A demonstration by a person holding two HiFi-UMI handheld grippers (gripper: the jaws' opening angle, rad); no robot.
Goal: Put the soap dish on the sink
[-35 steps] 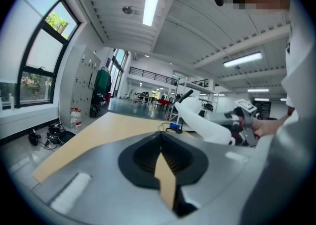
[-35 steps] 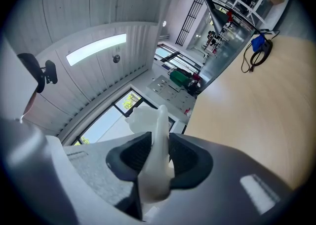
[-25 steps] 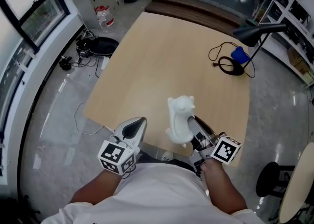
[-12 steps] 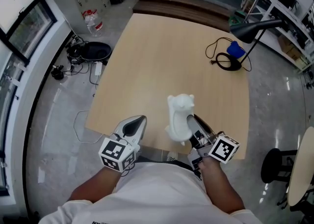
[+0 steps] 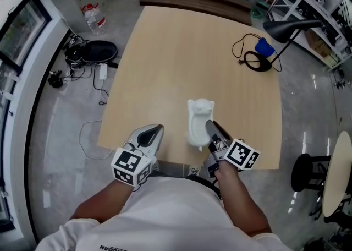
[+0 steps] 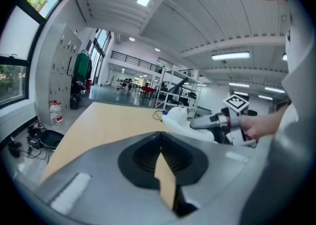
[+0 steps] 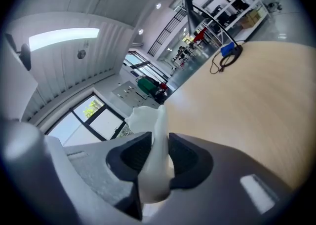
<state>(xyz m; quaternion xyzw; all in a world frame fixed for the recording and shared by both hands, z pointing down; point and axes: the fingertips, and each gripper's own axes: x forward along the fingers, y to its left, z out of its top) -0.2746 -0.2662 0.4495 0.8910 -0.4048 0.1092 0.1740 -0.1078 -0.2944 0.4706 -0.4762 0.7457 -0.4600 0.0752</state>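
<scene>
A white soap dish hangs on edge above the near part of the tan table. My right gripper is shut on its lower rim. In the right gripper view the soap dish sticks up between the dark pads of my right gripper. My left gripper is at the table's near edge, left of the dish, shut with nothing in it. From the left gripper view, the dish and the right gripper are ahead to the right. No sink is in view.
A black desk lamp, its coiled cable and a blue object stand at the table's far right. On the floor to the left are a water bottle, a black round object and cables. A black stool is at the right.
Both grippers have moved forward and lower toward the table's near edge. The right one still carries the soap dish. The head view has shifted with them.
</scene>
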